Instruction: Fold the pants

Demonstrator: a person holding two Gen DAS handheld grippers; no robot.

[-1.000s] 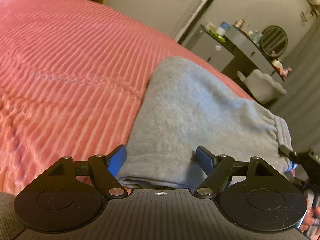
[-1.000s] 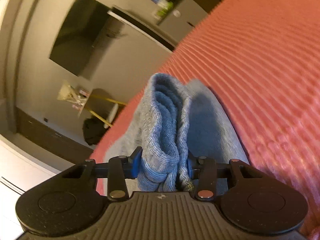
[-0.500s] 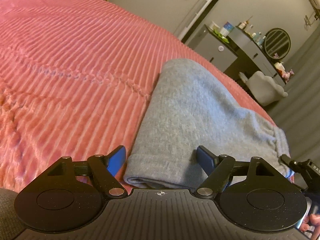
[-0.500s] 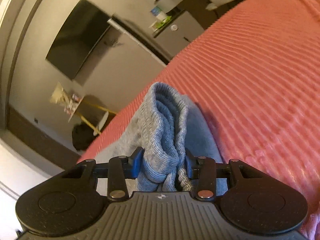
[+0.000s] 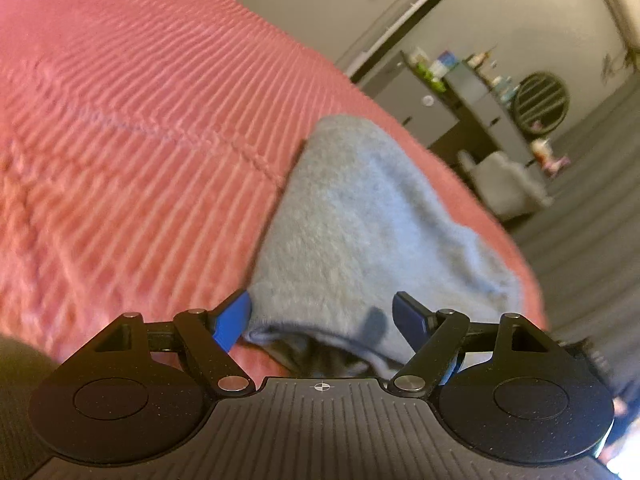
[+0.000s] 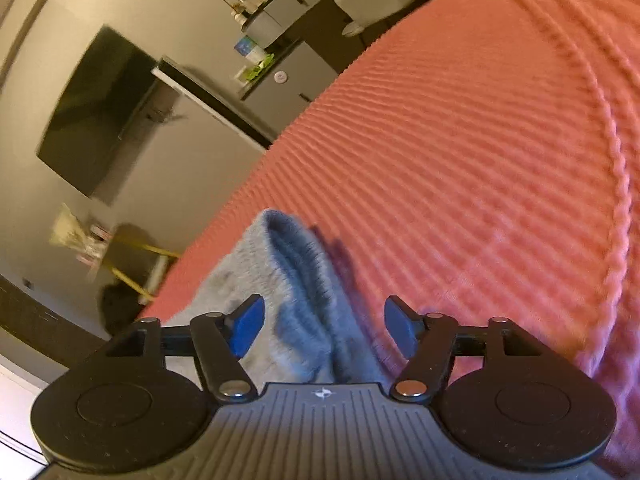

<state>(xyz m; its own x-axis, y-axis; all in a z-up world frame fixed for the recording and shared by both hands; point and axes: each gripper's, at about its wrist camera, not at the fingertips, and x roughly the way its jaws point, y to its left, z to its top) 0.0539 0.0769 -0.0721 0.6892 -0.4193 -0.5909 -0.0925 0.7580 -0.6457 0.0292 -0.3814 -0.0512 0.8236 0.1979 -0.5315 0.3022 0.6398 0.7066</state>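
Now both the left gripper (image 5: 322, 316) and right gripper (image 6: 324, 326) gape wide, unclamped, over folded grey pants (image 5: 360, 220) lying on the pink bedspread (image 5: 120, 140) toward twelve o'clock.

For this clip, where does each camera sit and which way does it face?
Left wrist: on the left tool, facing along its open blue fingers across the folded grey fleece pants on the ribbed pink bedspread toward a dresser.
Right wrist: on the right tool, open over the pants' ribbed waistband end, facing a wall-mounted dark screen.
Shared: pants, bedspread.
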